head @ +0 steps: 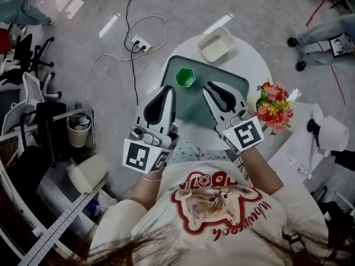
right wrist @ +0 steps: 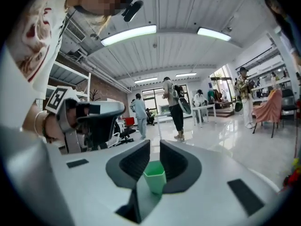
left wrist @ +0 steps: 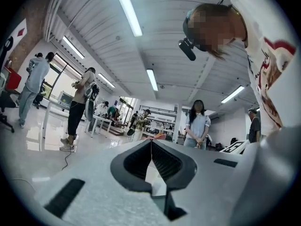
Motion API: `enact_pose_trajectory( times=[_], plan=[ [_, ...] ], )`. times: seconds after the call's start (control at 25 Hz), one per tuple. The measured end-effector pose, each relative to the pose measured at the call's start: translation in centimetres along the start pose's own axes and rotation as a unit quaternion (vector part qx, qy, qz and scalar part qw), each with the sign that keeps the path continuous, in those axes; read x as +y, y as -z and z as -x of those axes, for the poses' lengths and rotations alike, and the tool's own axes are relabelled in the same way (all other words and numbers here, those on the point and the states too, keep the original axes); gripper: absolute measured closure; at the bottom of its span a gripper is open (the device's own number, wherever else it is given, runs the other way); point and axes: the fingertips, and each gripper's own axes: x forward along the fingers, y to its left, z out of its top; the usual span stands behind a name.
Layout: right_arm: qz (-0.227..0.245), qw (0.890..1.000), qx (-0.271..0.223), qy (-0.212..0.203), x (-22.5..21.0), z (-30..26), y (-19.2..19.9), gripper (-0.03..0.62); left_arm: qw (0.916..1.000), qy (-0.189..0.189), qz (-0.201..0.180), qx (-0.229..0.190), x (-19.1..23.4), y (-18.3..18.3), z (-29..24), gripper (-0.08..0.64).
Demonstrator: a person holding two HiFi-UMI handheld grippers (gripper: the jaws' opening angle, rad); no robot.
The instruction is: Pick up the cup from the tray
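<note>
A green hexagonal cup [head: 184, 77] stands upright on the dark green tray [head: 191, 112], toward its far left corner. My left gripper [head: 169, 88] hovers over the tray's left edge, just short of the cup; its tips touch and it holds nothing. My right gripper [head: 209, 84] is over the tray to the right of the cup, apart from it, shut and empty. In the right gripper view the cup [right wrist: 154, 175] shows low through the hollow between the jaws of my right gripper [right wrist: 154, 142]. The left gripper view shows only my left gripper [left wrist: 151, 141] and the room, with no cup.
The tray lies on a small round white table [head: 252, 60]. A white rectangular dish [head: 216, 44] sits beyond the tray. A bunch of flowers [head: 273, 107] stands at the table's right edge. A power strip [head: 138, 43] with cables lies on the floor at left.
</note>
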Motion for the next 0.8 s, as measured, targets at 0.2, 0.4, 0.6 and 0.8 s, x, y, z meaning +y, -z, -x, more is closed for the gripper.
enact_pose_trajectory(
  times=[0.2,0.4,0.6,0.8],
  plan=[
    [-0.002,0.998,0.057,-0.019,-0.6,-2.4,5.4,0.543,0.9998,-0.003,0.015,0.012,1.1,2.0,-0.3,0.545],
    [0.012,0.995,0.088,-0.036,-0.5,-3.9,8.0,0.53,0.9994,-0.009,0.025,0.024,2.1,3.9,0.0,0.545],
    [0.009,0.992,0.126,-0.031,-0.6,-4.3,10.3,0.483,0.9988,-0.012,0.034,0.032,2.5,5.1,0.5,0.546],
    [0.023,0.986,0.162,-0.035,-0.3,-4.7,12.1,0.441,0.9984,-0.011,0.039,0.04,2.4,6.1,1.0,0.545]
  ],
)
